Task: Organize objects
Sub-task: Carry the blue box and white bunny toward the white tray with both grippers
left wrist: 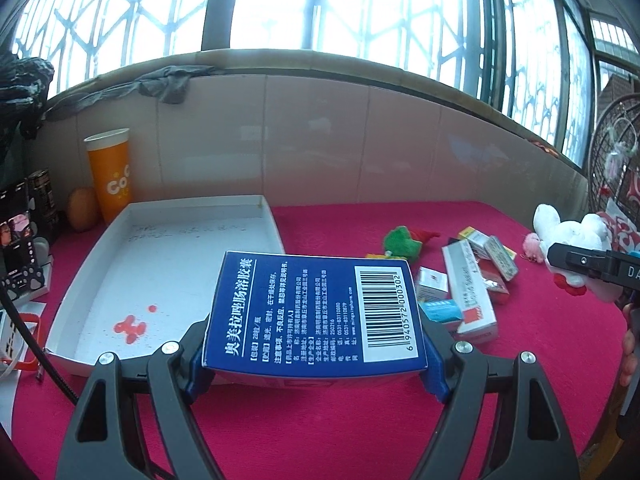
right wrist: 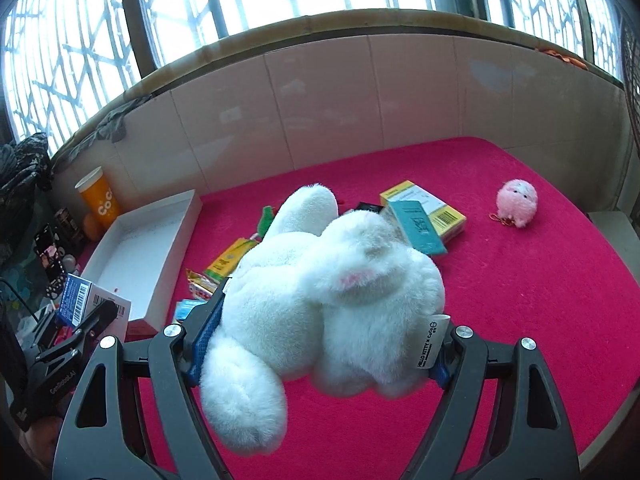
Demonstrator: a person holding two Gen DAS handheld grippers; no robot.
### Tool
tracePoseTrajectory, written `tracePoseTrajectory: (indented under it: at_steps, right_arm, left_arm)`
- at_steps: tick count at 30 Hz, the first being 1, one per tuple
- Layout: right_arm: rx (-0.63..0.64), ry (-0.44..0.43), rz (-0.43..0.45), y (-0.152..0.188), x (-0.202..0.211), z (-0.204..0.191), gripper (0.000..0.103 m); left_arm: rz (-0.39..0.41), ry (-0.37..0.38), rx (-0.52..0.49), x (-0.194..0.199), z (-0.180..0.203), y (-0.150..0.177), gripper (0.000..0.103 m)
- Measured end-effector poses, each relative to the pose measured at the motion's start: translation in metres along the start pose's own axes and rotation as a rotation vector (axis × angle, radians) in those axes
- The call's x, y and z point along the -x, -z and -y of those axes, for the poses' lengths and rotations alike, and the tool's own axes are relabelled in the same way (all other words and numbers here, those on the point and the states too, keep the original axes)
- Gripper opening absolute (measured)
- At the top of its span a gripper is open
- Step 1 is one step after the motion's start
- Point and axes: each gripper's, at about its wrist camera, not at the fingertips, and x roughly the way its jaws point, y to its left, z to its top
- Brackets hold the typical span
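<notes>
My left gripper [left wrist: 316, 360] is shut on a blue medicine box [left wrist: 312, 308], its barcode side up, held above the red tablecloth [left wrist: 320, 432] just in front of the near right corner of a white tray [left wrist: 100, 248]. The tray holds only a few red spots [left wrist: 130, 326]. My right gripper [right wrist: 320, 352] is shut on a white plush toy [right wrist: 328, 280], which hangs over the cloth and hides part of the clutter behind it. In the left wrist view this toy [left wrist: 576, 236] shows at the far right.
Several small boxes [left wrist: 468, 292] and a green plush [left wrist: 402, 240] lie mid-table. A pink plush ball [right wrist: 517, 200] sits alone at the right. An orange cup [left wrist: 112, 176] and a phone on a stand [left wrist: 16, 248] stand left of the tray. A tiled wall bounds the back.
</notes>
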Motion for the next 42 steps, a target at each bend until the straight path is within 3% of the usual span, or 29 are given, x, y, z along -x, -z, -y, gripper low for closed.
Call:
tracePoseTrajectory:
  at_steps: [20, 33, 42]
  right_arm:
    - [0.134, -0.137, -0.031, -0.026, -0.035, -0.105, 0.081]
    - [0.209, -0.208, -0.046, -0.048, -0.064, -0.174, 0.081]
    - [0.225, -0.232, -0.124, -0.054, -0.115, -0.214, 0.081]
  left_arm:
    - [-0.002, -0.113, 0.047, -0.006, -0.07, -0.026, 0.081]
    - [-0.05, -0.166, 0.089, -0.039, -0.118, -0.062, 0.081]
    - [-0.104, -0.206, 0.101, -0.075, -0.147, -0.078, 0.081]
